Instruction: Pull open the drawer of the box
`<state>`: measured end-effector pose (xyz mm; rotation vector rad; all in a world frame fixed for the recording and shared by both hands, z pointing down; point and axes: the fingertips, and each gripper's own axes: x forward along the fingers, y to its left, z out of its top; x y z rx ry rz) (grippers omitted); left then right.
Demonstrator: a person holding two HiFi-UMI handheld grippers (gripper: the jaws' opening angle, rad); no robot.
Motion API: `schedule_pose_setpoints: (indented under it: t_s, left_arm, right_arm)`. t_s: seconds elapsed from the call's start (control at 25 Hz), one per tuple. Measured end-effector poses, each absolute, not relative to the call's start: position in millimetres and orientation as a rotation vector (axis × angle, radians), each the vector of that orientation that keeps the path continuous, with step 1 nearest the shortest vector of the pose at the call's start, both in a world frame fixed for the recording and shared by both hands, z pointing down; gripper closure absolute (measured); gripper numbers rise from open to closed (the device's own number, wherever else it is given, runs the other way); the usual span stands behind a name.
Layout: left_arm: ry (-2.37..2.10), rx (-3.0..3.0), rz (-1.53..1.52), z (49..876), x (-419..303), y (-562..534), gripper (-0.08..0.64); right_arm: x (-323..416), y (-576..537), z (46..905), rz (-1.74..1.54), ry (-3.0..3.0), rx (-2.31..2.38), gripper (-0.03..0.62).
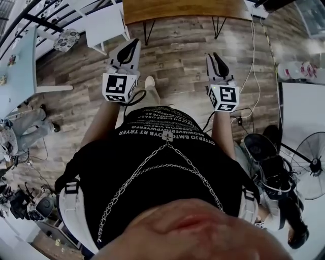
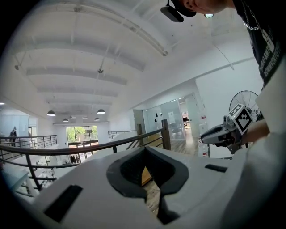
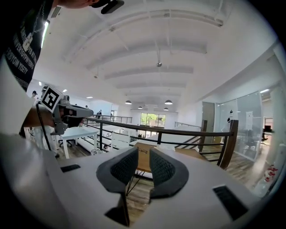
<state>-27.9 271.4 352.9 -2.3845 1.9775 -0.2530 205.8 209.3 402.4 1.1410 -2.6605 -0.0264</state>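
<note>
Drawer unseen, railing only in gripper views

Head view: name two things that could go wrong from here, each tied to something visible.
1. A cable trails across the floor on the person's right; a step that way might catch it.
2. The wooden table stands ahead of the left gripper and right gripper; moving forward could knock their jaws on its edge.

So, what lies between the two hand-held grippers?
In the head view, only plank floor, with a small pale thing on it, lies between the left hand-held gripper and the right hand-held gripper.
</note>
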Motion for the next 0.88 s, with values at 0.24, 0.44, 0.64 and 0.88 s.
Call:
schedule_pose_setpoints:
  t_s: [0.24,0.44,0.64,0.88]
  left_arm:
    - [1.883,-2.456,-0.213,346,-35,224,0.554]
    - [1.846,-2.5,-0.206,348,-55,178,0.554]
    - [1.841,-2.522,-0.187,353,-84,147,0.554]
    - [1.828,-2.548,-0.164,357,-118,110,0.554]
  right_arm:
    - [183,177,399,-0.022,-2.617,1.171,0.519]
    - [159,142,395,-0.021,-2.6,1.189,0.518]
    - [132,119,404,-0.012,-2.563,1.177,0.518]
    - [95,85,396,-0.038,-2.544,1.175,0.52]
